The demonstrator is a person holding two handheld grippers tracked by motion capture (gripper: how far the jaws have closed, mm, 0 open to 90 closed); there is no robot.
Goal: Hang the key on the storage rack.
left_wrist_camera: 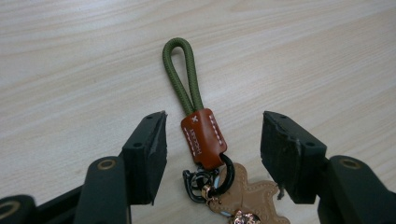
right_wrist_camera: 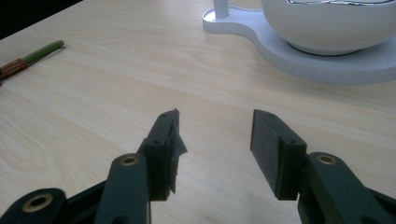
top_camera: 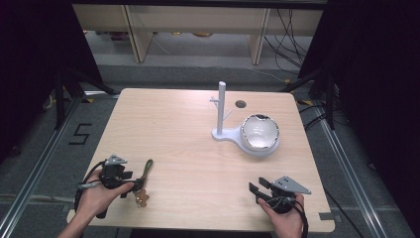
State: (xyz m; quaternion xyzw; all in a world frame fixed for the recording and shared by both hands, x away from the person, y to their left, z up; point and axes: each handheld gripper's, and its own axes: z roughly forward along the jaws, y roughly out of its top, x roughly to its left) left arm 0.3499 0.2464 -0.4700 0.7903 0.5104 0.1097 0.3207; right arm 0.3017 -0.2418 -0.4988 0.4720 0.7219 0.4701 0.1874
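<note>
High view: keychain (top_camera: 144, 179) flat on the counter (top_camera: 188, 148), well apart from the white stand (top_camera: 221, 111) and bowl (top_camera: 260, 134); left hand-held gripper (top_camera: 130, 181) just beside it, right hand-held gripper (top_camera: 257, 191) nearer the stand.

Left gripper view: jaws released, flanking the keychain's leather tab (left_wrist_camera: 204, 136), not touching.

Right gripper view: jaws released, nothing between; the stand's base (right_wrist_camera: 299, 53) beyond.

I see a pale wooden table (top_camera: 188, 129) with a small round dark hole (top_camera: 240, 104) near its far edge. Right of centre stands a white stand (top_camera: 221, 106): an upright post with short pegs on a flat base, and a white bowl (top_camera: 259, 134) with a shiny inside sits on that base. Beyond the table I make out wooden furniture legs (top_camera: 138, 34) and loose black cables (top_camera: 289, 37) on the grey floor.
</note>
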